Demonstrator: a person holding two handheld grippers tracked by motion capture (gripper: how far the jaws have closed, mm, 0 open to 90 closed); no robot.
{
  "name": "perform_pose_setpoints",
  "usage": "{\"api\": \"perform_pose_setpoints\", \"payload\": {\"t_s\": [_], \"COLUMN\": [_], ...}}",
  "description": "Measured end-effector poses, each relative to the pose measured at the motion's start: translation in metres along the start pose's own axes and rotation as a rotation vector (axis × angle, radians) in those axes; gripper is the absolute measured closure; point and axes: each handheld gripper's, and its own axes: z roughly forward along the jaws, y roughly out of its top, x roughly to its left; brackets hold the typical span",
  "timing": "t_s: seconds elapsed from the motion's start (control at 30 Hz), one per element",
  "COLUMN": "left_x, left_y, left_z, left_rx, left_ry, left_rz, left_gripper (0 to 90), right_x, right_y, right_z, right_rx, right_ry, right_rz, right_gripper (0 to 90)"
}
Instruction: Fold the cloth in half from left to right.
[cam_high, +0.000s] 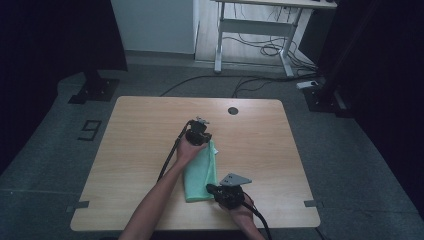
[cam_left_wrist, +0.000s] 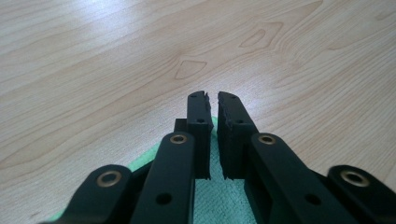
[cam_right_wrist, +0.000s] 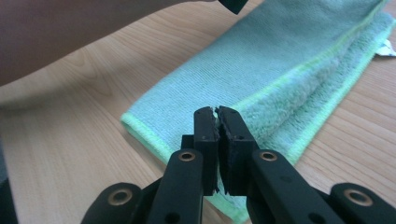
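— Cloth first: the folded mint-green microfibre towel lies near the middle of the pale wood-grain table, a little to the near side, running from far to near. How will it handle?

— Light and limp, I'd judge. Soft pile, nothing fragile, no slip to speak of, but it will sag and unfold wherever it isn't pinched. Take it by the stitched hems or corners, where the layers stack thick enough to bite.

— And the tools?

— The left gripper sits at the towel's far end. In its own view its jaws stand a narrow slit apart above the green corner; whether any fabric is caught there I cannot tell. The right gripper is at the near right corner, and its jaws look pressed together right at the towel's edge, seemingly nipping the hem, though the contact itself is hidden.

— Room to move?

— Plenty. Bare tabletop spreads left, right and far of the towel. The near table edge is close to the right gripper, so pulling nearward risks dragging cloth over it. The small dark round grommet near the far edge is well apart.
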Motion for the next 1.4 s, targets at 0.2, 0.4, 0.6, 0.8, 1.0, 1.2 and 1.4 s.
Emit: {"api": "perform_pose_setpoints", "payload": {"t_s": [0.2, 0.4, 0.6, 0.8, 1.0, 1.2, 1.4], "left_x": [0.001, 0.000, -0.001, 0.003, 0.008, 0.006, 0.000], "left_y": [-0.001, 0.002, 0.000, -0.004, -0.009, -0.011, -0.012], "left_z": [0.000, -0.008, -0.013, -0.018, -0.019, -0.010, 0.005], "left_rx": [-0.002, -0.026, -0.026, -0.032, -0.023, -0.007, 0.027], "left_ry": [-0.006, -0.016, -0.022, -0.023, -0.022, -0.035, -0.053], "left_rz": [0.001, 0.013, 0.035, 0.033, 0.024, 0.030, 0.040], "left_gripper": [73.8, 67.4, 65.2, 64.7, 64.7, 65.3, 65.8], "right_x": [-0.003, -0.005, -0.008, -0.015, -0.012, -0.008, -0.009], "right_y": [-0.004, -0.008, -0.012, -0.018, -0.018, -0.012, -0.006], "right_z": [0.000, -0.003, -0.006, -0.009, -0.010, -0.014, -0.017], "right_rx": [0.025, 0.039, 0.059, 0.078, 0.091, 0.065, 0.039], "right_ry": [-0.025, -0.055, -0.060, -0.079, -0.082, -0.129, -0.118], "right_rz": [0.012, 0.019, 0.032, 0.071, 0.051, 0.017, 0.001], "right_gripper": [81.3, 75.7, 78.0, 78.6, 69.0, 57.4, 57.0]}}
